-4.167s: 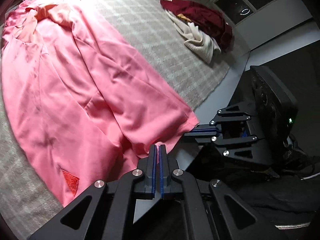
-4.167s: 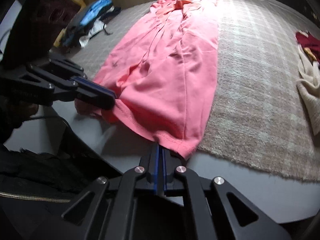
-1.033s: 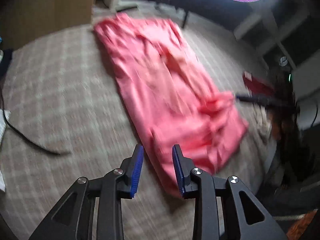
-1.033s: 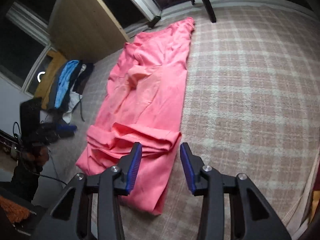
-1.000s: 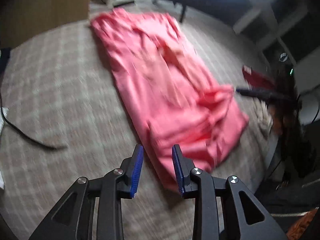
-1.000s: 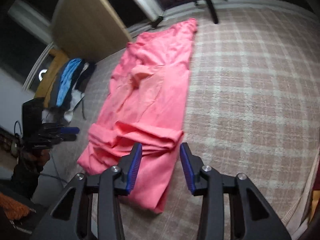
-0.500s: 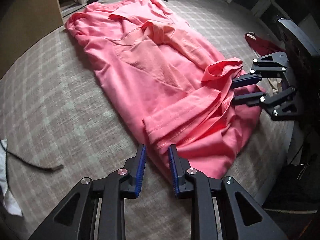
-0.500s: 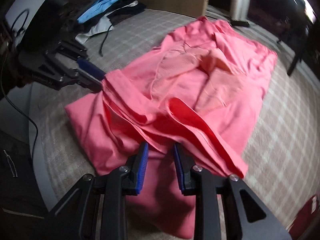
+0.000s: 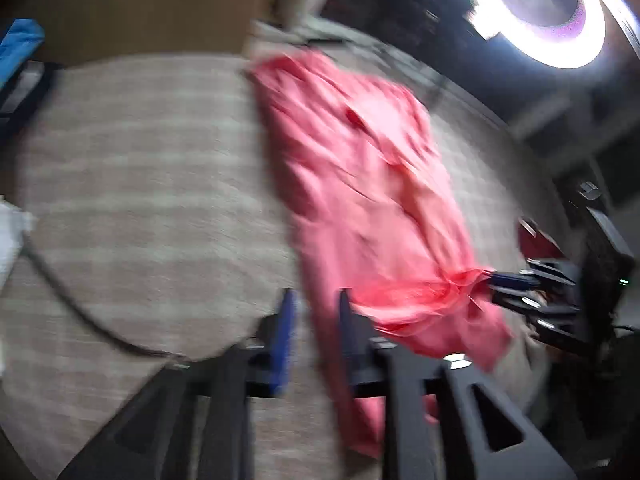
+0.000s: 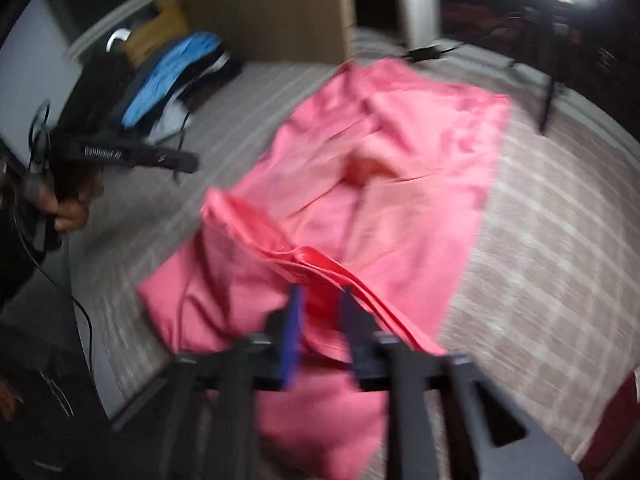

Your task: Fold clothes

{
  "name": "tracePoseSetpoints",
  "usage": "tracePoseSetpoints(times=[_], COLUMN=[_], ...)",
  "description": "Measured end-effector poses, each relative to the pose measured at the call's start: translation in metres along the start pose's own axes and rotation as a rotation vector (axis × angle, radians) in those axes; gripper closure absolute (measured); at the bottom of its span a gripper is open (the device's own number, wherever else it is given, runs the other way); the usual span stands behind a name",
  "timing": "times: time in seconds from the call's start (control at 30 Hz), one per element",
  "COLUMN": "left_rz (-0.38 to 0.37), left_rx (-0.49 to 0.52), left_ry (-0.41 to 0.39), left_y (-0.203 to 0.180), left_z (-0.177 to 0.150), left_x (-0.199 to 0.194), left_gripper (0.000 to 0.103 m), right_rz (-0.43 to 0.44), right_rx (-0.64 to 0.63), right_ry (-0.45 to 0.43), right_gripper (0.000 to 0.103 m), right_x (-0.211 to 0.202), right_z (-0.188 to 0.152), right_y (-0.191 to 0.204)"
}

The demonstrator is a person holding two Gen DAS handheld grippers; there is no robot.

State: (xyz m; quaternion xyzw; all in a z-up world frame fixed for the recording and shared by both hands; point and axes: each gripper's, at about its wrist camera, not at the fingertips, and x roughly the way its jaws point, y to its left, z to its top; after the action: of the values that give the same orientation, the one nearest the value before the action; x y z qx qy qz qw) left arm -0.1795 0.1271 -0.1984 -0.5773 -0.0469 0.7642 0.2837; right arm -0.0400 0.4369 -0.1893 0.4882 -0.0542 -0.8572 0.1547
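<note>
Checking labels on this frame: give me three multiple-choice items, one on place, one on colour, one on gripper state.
1. What does the pink garment lie on?
A. a checked rug
B. a bare wooden table
C. a chair

2. What colour are the gripper pads?
A. red
B. blue
C. white

3. How does the right gripper stand?
A. shut on the hem
B. open
C. out of view

Answers: 1 A, the checked rug shows all round the garment. 2 B, a blue pad is plain. 3 B, a clear gap between the jaws, which have just been opening.
</note>
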Motion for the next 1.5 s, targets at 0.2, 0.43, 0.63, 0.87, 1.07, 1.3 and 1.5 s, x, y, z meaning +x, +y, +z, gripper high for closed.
tracePoseSetpoints(times=[0.2, 0.43, 0.63, 0.87, 1.07, 1.3, 1.5], left_rz=[0.008, 0.075, 0.220, 0.151, 0.151, 0.151, 0.124], left_rx=[0.333, 0.581, 0.421, 0.429, 0.547, 0.546, 0.544], left_ry=[0.055, 0.096, 0.057, 0.042, 0.093, 0.082, 0.072], left_y=[-0.041, -0.076, -0.062, -0.055, -0.079, -0.080, -0.079], left_z=[-0.027, -0.038, -0.001, -0.014, -0.022, -0.014, -0.011], left_x=[0.002, 0.033, 0.049, 0.031, 0.056, 0.063, 0.061], left_gripper=[0.066, 0.066, 0.069, 0.065, 0.065, 0.078, 0.098], right_rz=[-0.054, -0.036, -0.133, -0.051, 0.030, 0.038, 0.042], right_rx=[0.033, 0.013, 0.109, 0.091, 0.099, 0.052, -0.037], right_ry=[-0.011, 0.047, -0.005, 0.026, -0.001, 0.003, 0.003], right_gripper=[0.057, 0.057, 0.059, 0.059, 0.059, 0.059, 0.059], right_x=[-0.021, 0.008, 0.010, 0.006, 0.010, 0.002, 0.013], right_z=[-0.028, -0.032, -0.015, -0.030, -0.032, -0.044, -0.038], right_y=[-0.026, -0.044, -0.058, -0.054, -0.059, -0.068, -0.055])
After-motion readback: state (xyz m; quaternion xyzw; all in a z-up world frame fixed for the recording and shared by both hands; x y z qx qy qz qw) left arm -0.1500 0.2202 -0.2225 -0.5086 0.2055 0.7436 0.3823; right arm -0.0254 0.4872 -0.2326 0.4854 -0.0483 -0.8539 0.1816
